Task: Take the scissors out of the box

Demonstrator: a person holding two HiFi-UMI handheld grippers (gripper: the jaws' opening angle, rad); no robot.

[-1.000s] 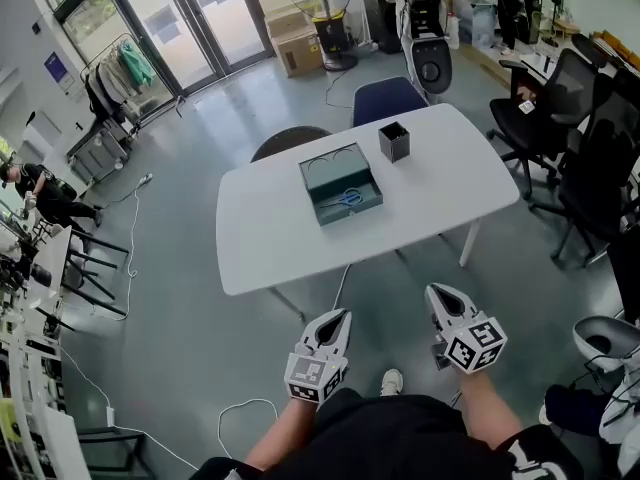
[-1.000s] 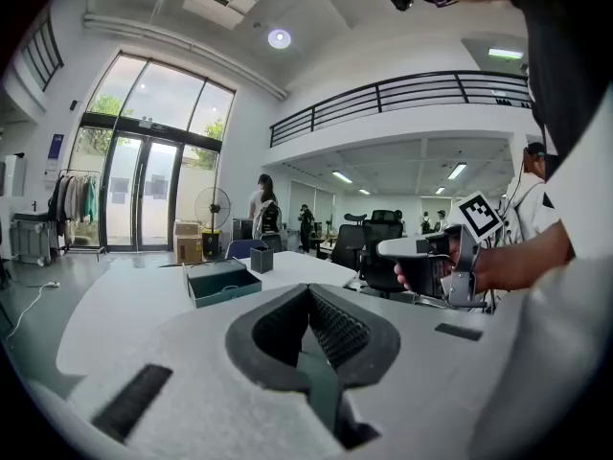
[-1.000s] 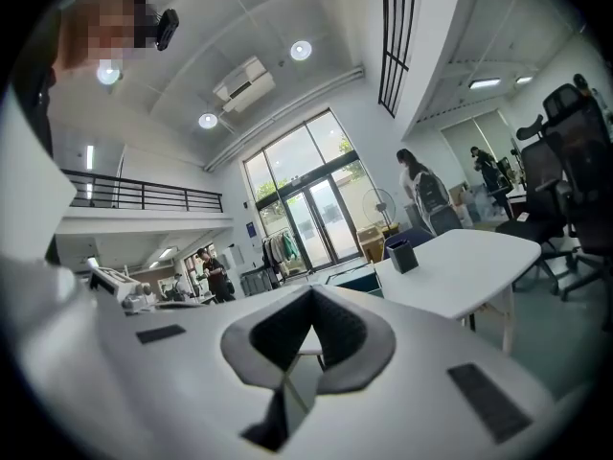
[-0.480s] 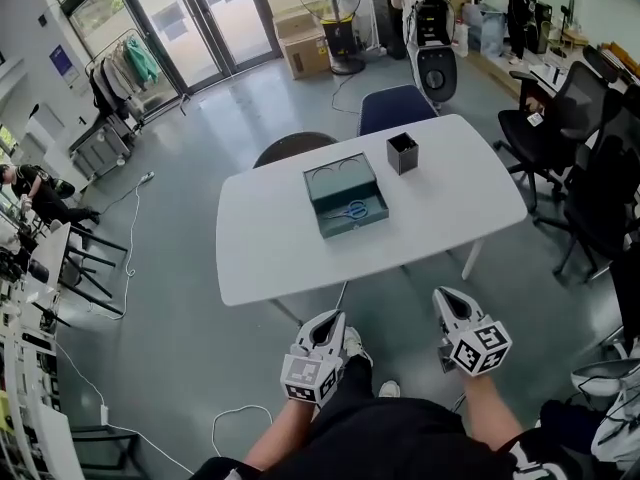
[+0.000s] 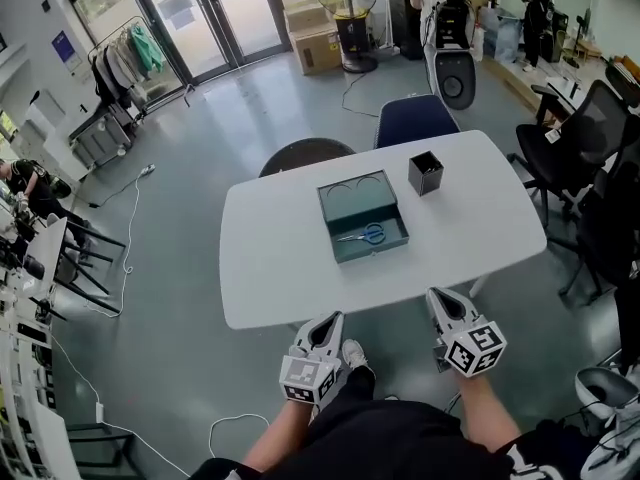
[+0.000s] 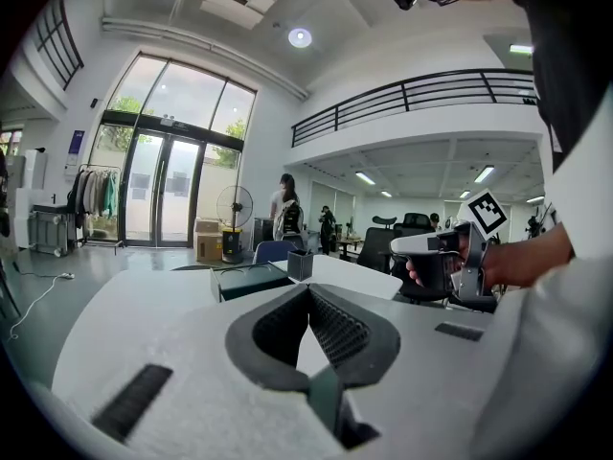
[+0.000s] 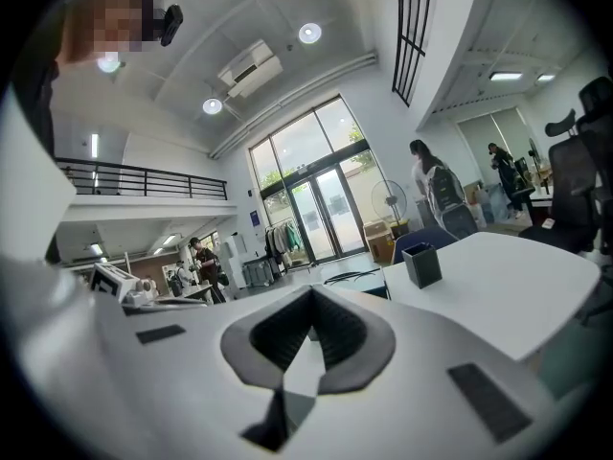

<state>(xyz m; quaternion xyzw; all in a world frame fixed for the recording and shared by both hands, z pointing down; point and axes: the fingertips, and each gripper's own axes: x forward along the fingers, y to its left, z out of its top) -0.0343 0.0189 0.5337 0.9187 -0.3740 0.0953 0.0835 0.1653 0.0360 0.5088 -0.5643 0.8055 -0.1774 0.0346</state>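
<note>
A teal box (image 5: 352, 198) lies open on the white table (image 5: 280, 258), with blue-handled scissors (image 5: 366, 234) in its near half. Both grippers hover at the table's near edge, well short of the box. My left gripper (image 5: 335, 317) is shut and holds nothing; my right gripper (image 5: 436, 293) is shut and empty too. In the left gripper view, the left gripper (image 6: 308, 287) points at the box (image 6: 251, 280), and the right gripper (image 6: 450, 262) shows at the right. The right gripper view has its closed tips (image 7: 311, 291) below the black holder (image 7: 421, 264).
A black square holder (image 5: 425, 172) stands on the table right of the box. A navy chair (image 5: 415, 120) and a dark round chair (image 5: 305, 154) stand behind the table, black office chairs (image 5: 585, 128) at the right. A cable (image 5: 240, 418) lies on the floor.
The table and box have come nearer and lower in the head view as the person stepped forward. Both grippers have reached its near edge and stayed shut.
</note>
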